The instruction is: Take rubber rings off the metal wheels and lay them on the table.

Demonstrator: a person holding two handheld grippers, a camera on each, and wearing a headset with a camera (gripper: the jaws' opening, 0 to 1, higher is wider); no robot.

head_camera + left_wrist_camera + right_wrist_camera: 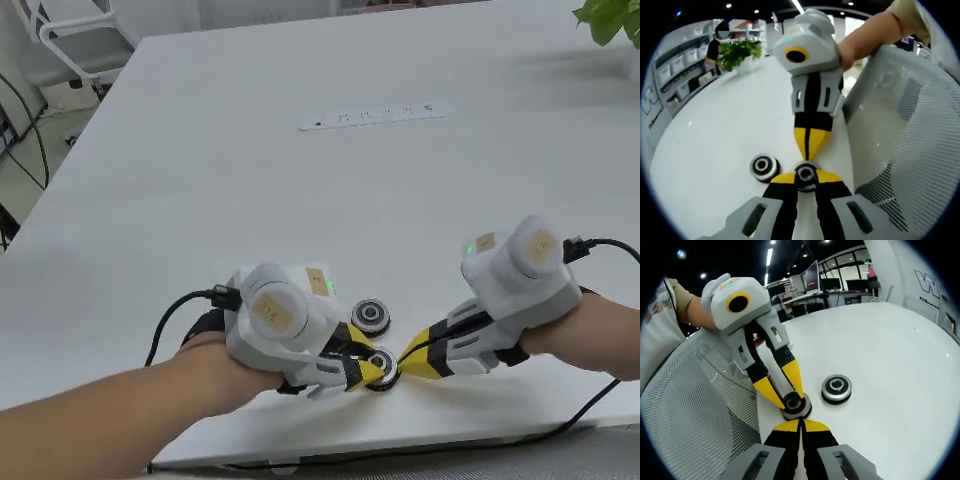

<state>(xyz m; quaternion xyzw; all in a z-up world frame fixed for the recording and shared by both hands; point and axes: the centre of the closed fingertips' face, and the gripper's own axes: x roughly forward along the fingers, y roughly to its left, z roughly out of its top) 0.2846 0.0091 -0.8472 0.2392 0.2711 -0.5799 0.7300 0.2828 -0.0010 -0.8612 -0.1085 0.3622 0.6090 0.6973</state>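
- Held wheel (796,405): small and round, shiny metal in the middle with a hole, black rubber ring (808,409) round the outside.
- Down flat on the white worktop (250,180), right by its near edge, in front of the person.
- Pinched from both sides by the yellow tips of the left claw (806,179).
- Right claw (801,426) pressed together into one point, tip touching the rim of the held wheel from the other side. Cannot tell if any rubber is caught in it.
- Second wheel (371,315) just beside, a little farther in on the worktop. Lying flat, black ring on, touched by no claw.
- Far off across the worktop, a long flat socket strip (372,116). Green plant (610,20) at the far right corner.
- Black cable (170,320) looping from the left gripper over the worktop.
- In the head view, held wheel mostly hidden under the two sets of yellow tips, so hard to see there.
- In the two gripper views, held wheel clear and close, with the other claw pointing straight at it.
- Also in the gripper views, a white mesh chair (700,410) close by the worktop edge.
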